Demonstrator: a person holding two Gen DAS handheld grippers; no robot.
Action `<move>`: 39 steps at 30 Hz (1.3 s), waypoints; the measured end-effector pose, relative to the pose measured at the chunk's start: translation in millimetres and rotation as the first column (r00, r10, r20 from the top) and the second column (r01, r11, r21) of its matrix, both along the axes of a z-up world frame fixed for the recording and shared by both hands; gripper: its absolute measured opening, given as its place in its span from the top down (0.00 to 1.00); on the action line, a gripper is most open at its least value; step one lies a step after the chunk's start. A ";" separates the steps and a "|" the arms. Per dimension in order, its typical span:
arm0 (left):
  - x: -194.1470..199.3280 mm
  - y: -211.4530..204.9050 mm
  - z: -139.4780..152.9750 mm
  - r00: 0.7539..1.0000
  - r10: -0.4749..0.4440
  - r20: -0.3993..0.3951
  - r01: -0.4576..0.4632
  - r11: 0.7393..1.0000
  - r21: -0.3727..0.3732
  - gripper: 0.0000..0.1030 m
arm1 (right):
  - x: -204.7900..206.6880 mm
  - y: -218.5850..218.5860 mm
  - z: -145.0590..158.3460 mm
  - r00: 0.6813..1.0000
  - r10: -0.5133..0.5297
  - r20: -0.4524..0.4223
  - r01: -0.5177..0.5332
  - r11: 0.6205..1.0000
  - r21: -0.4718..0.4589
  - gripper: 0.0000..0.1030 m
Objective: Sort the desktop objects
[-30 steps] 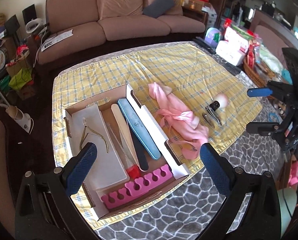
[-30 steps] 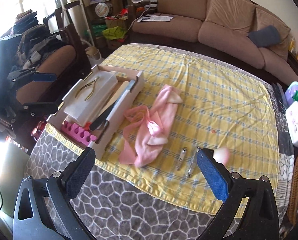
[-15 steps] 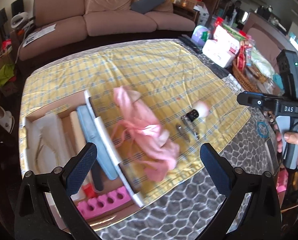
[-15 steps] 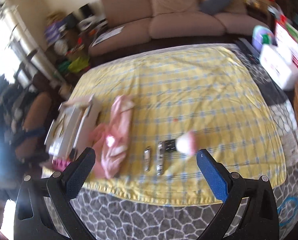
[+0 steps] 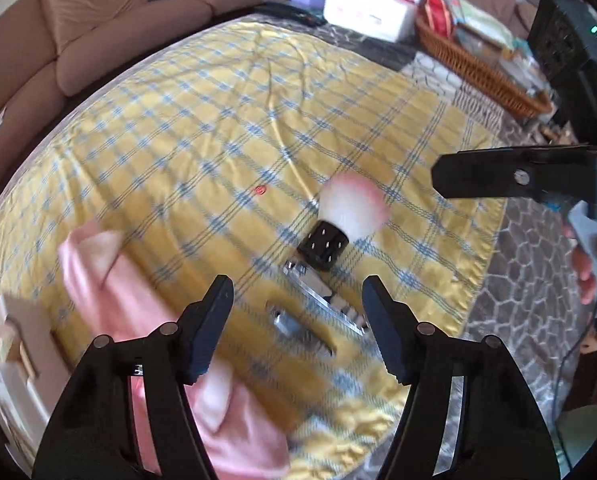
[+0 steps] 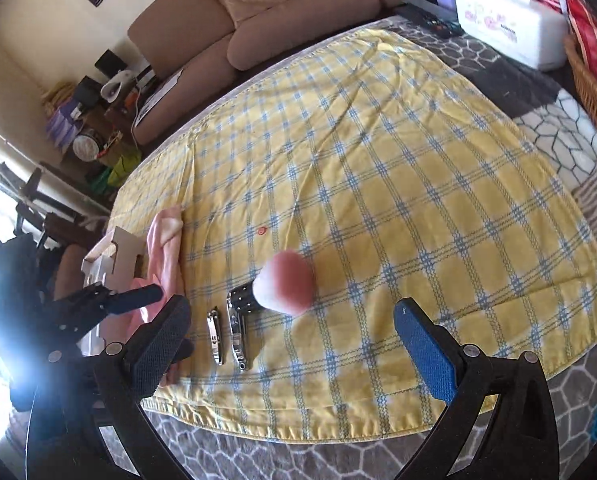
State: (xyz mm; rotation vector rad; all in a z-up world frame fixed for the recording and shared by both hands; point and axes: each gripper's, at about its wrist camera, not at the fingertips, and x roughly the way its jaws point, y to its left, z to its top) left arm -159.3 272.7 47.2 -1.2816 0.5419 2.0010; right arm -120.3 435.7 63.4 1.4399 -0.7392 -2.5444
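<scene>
A: Upper right of the right wrist view, a white tissue box (image 6: 510, 28) with a pink floral print is seen; its lettering is too small to be read. Is any other writing made out?

B: On the smaller nail clipper (image 6: 215, 334) a mark like the letter S or E is noted, not legible with certainty. Nothing else can be read.

A: Surface and room?

B: A yellow checked cloth (image 6: 378, 184) is spread over a grey hexagon-patterned table cover (image 6: 258, 456). A brown sofa (image 6: 258, 12) is seen along the upper edge, a wicker basket (image 5: 474, 68) at upper right of the left wrist view, and clutter at the left edge of the right wrist view.

A: Task things?

B: A dust brush (image 5: 344, 216), black-handled with white and pink bristles, is found lying near frame centre. Just beside its handle the larger nail clipper (image 6: 237, 332) is laid, with the smaller one parallel to its left. A pink cloth (image 5: 150, 320) is bunched at lower left, against a cardboard box (image 5: 10, 344) that is blurred.

A: Claws?

B: The left gripper (image 5: 296, 328) is recorded partly open, its jaws closing; both clippers are framed between them, not yet pressed. The right gripper (image 6: 290, 344) is held wide open over the cloth's near edge, with nothing gripped.
</scene>
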 end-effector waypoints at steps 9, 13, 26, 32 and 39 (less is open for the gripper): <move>-10.3 36.9 -23.6 0.995 -0.099 -0.002 0.099 0.994 -0.047 0.46 | 3.8 13.4 -13.0 1.000 0.026 -0.002 -0.026 1.000 -0.001 0.00; -15.5 44.6 -32.2 0.995 -0.099 0.028 0.101 0.993 -0.058 0.67 | 3.9 14.5 -12.6 0.999 0.031 -0.016 -0.031 1.000 -0.002 0.01; -47.2 -26.1 41.7 0.986 0.065 0.152 -0.107 0.953 0.285 0.72 | 10.1 10.7 0.0 0.999 0.024 -0.041 -0.023 1.000 0.018 0.01; -33.0 -119.7 110.7 0.984 0.142 0.107 -0.174 0.900 0.399 0.72 | 0.6 -52.7 29.3 0.980 0.166 -0.106 -0.154 0.981 0.115 0.04; -18.9 -228.9 122.4 0.956 0.267 0.122 -0.294 0.853 0.431 0.72 | -32.6 -187.7 34.6 0.889 0.449 -0.092 -0.414 0.872 0.259 0.29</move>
